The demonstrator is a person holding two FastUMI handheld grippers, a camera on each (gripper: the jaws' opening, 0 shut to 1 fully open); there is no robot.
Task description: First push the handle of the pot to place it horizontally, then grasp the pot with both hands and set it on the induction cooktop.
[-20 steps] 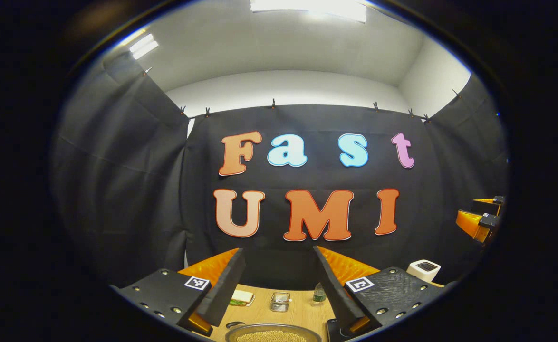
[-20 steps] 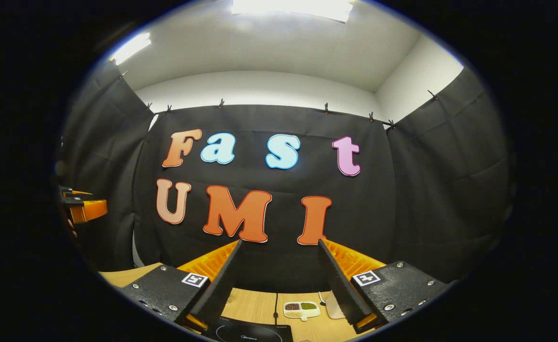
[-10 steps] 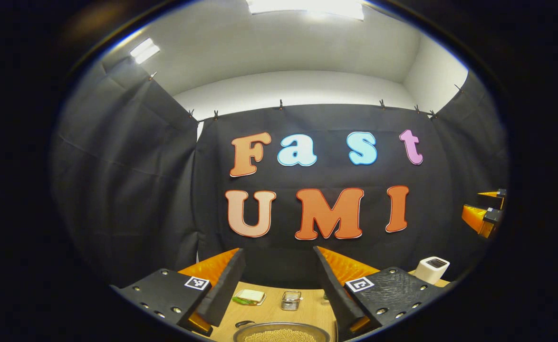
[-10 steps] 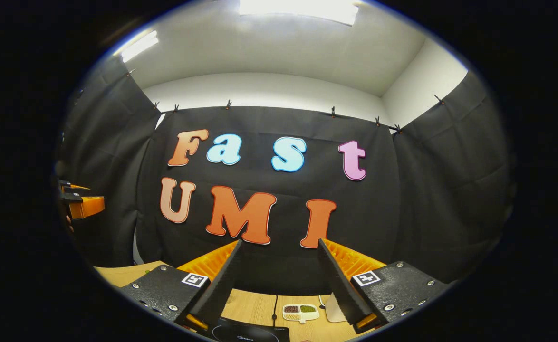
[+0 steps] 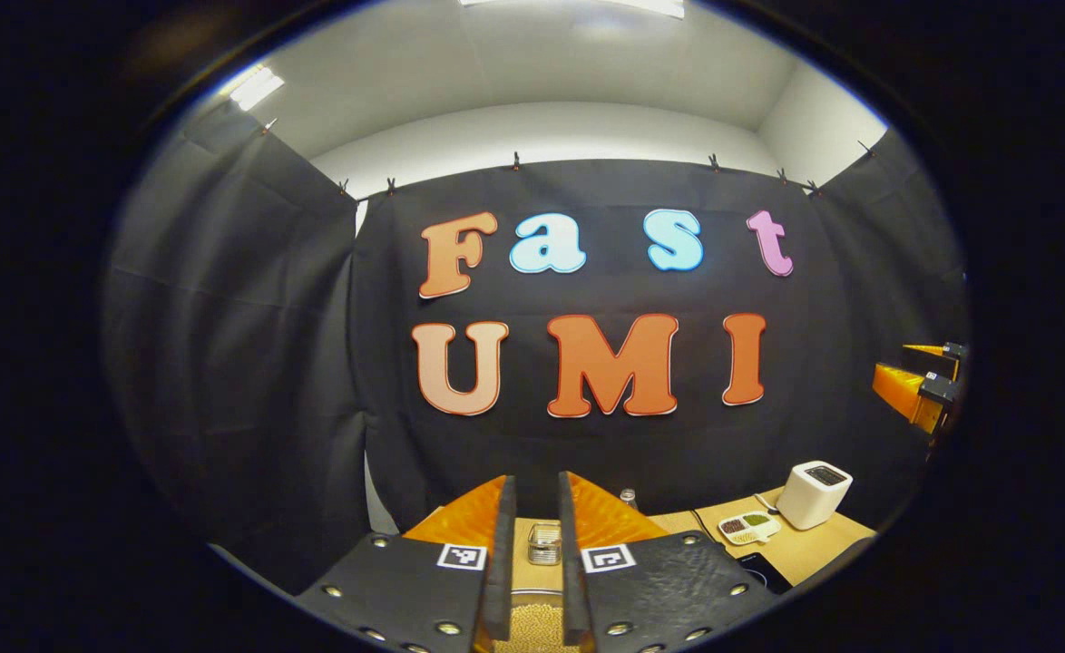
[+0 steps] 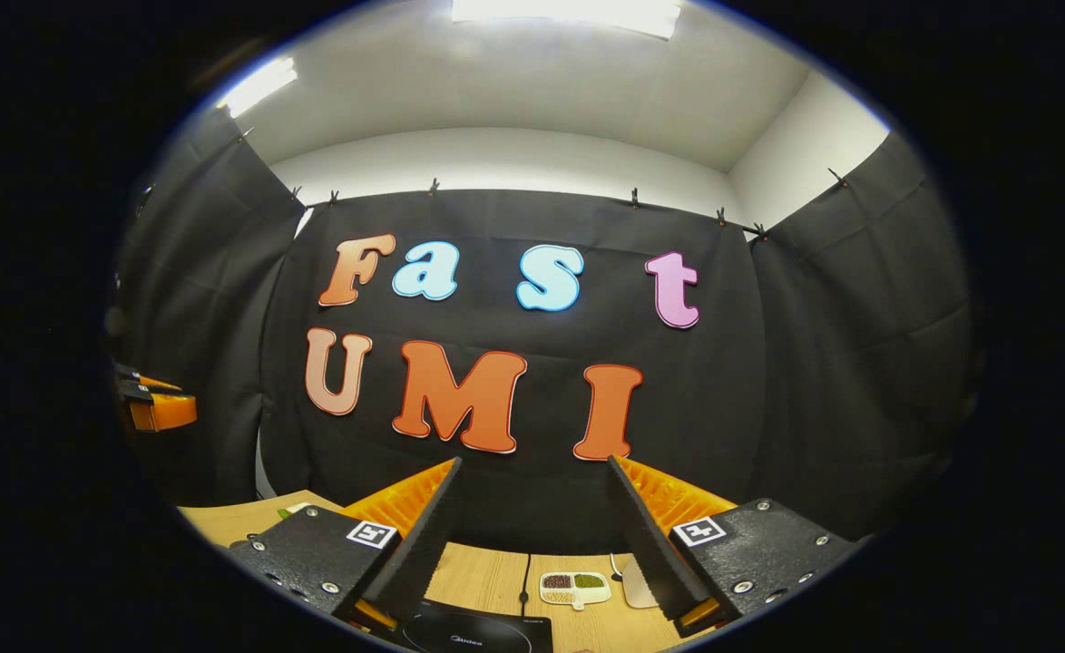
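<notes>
Wooden table (image 6: 478, 580), black cloth walls; induction cooktop (image 6: 473, 633) at near edge, between wide-open right gripper (image 6: 532, 535); left gripper (image 5: 532, 544) nearly closed, empty, above pot (image 5: 532, 624) of beans

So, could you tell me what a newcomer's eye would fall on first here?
The left gripper stands out, its fingers drawn nearly together with nothing between them, above a pot of beans at the bottom of its view. The right gripper is wide open over the black induction cooktop on the wooden table.
</notes>
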